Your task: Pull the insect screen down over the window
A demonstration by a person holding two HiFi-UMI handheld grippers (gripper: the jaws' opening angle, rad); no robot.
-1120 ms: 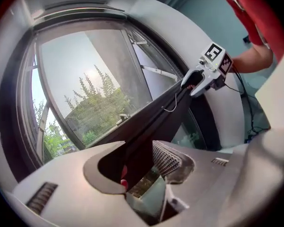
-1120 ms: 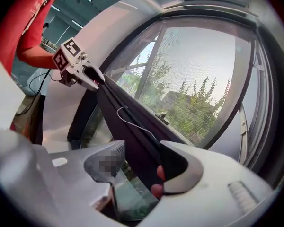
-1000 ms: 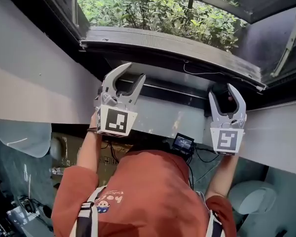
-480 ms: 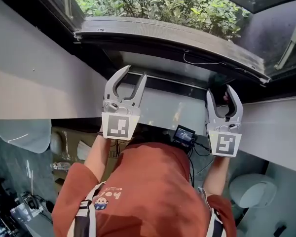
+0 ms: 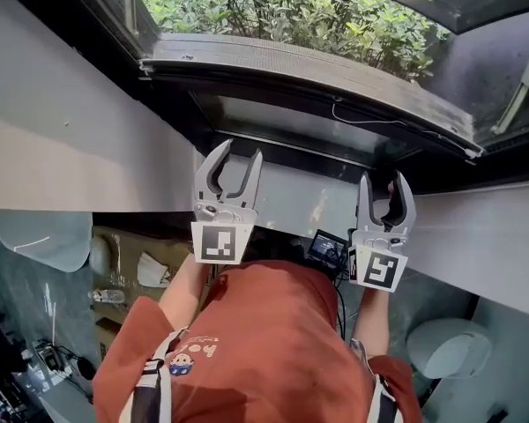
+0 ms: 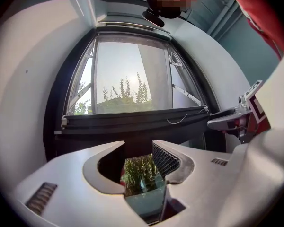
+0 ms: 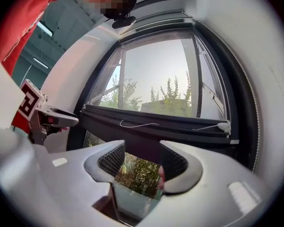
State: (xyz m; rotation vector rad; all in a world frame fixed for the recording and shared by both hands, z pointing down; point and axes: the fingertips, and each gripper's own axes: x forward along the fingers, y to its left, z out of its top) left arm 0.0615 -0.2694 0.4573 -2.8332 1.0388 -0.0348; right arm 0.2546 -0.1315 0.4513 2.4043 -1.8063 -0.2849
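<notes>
While left tongs (image 5: 238,155), right tongs (image 5: 385,183) gape, one screen (image 5: 291,65).

Bright daylight through the window (image 6: 128,79), dim interior, strong fisheye bending at edges.

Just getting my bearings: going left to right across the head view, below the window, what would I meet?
The left gripper → small screen → right gripper.
</notes>
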